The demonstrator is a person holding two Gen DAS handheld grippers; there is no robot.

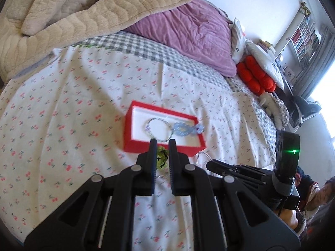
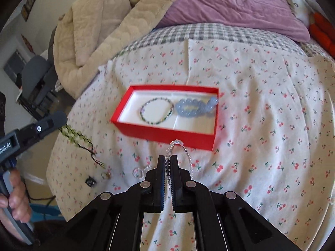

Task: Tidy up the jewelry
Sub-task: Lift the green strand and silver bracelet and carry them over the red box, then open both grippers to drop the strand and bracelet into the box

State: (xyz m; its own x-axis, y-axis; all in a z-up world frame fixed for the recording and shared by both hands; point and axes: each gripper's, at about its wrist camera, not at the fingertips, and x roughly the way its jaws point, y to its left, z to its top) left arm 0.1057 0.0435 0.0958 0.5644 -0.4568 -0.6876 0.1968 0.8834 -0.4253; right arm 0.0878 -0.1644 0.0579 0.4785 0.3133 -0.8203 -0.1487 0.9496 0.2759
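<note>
Already lying inside the red box point(image 2: 165, 129) — two bracelets; left gripper point(image 1: 162, 144) pinching green beads point(image 1: 161, 156), right gripper point(image 2: 168, 159) clamping a clear strand point(image 2: 174, 143), small pieces waiting beside the box.

Two bracelets point(image 2: 157, 110) lie side by side in the box point(image 2: 167, 135) on the bedspread point(image 2: 261, 125), pillow point(image 2: 230, 4) behind.

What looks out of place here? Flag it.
The blue bead bracelet is not fully inside the red box: a few beads ride up over the box's right rim. Small pieces also lie loose on the bedsheet in front of the box.
</note>
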